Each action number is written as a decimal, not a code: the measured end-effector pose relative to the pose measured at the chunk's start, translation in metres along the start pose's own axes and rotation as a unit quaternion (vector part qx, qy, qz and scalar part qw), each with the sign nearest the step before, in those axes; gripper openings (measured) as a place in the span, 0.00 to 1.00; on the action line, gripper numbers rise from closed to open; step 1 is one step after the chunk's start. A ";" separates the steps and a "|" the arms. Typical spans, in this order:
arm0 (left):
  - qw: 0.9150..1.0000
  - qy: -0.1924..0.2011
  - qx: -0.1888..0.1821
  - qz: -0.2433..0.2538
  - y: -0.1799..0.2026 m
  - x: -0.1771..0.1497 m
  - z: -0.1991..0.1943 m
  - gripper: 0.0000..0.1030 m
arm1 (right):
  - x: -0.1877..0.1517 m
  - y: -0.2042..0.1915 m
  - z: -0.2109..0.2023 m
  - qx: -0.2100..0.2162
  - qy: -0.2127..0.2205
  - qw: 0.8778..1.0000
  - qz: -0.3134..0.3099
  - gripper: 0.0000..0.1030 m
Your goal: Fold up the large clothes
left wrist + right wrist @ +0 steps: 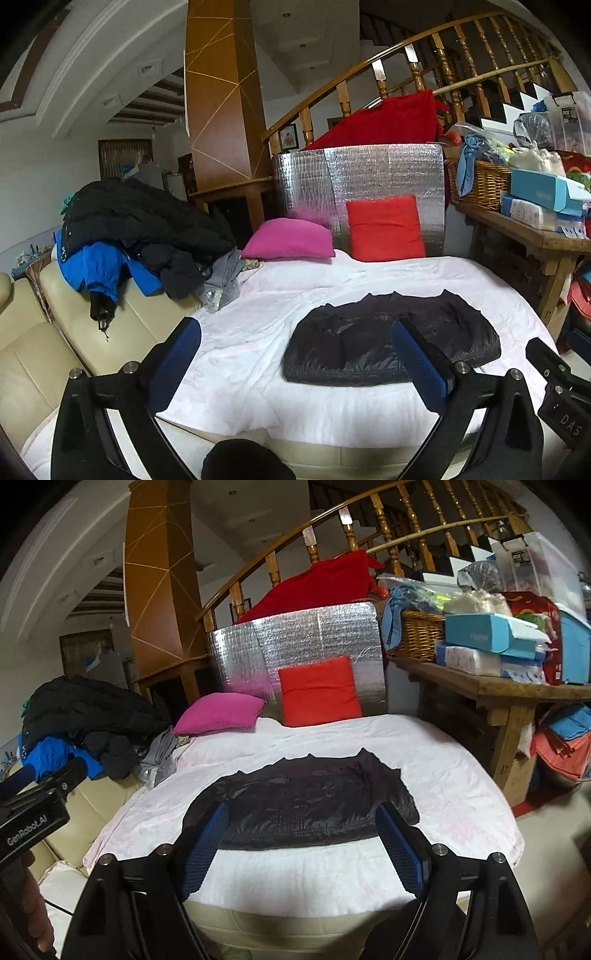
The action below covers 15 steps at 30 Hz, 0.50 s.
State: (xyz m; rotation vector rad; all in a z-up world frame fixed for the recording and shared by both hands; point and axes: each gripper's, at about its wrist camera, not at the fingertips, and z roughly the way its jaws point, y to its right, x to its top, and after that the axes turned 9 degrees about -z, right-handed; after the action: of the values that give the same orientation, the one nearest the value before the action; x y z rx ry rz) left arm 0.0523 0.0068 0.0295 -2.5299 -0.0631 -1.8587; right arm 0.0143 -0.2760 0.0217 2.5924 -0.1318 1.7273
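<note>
The dark quilted puffer jacket (301, 805) lay folded in the middle of the white bedsheet (424, 760). Both the left gripper (295, 354) and right gripper (303, 843) hung spread and empty at the sheet's near edge; this fold seemed finished, so fetching another garment from the heap of dark coats (140, 229) left of the sheet probably followed.

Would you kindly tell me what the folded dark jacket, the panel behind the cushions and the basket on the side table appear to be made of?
The folded dark jacket looks like thin quilted nylon or polyester: slight sheen, stitched channels, fine wrinkles. The panel looks like foil-faced insulation: mirror-silver, gridded, creased. The basket appears to be woven wicker, brown, with visible strands.
</note>
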 end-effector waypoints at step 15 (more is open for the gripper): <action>1.000 0.011 0.001 -0.008 -0.006 0.001 -0.011 1.00 | 0.002 0.000 -0.008 -0.008 0.007 1.000 0.003 0.82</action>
State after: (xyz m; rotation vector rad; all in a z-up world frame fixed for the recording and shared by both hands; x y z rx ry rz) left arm 0.0423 0.0123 0.0337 -2.5149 -0.0855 -1.8908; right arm 0.0079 -0.2756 0.0269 2.5707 -0.1511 1.7401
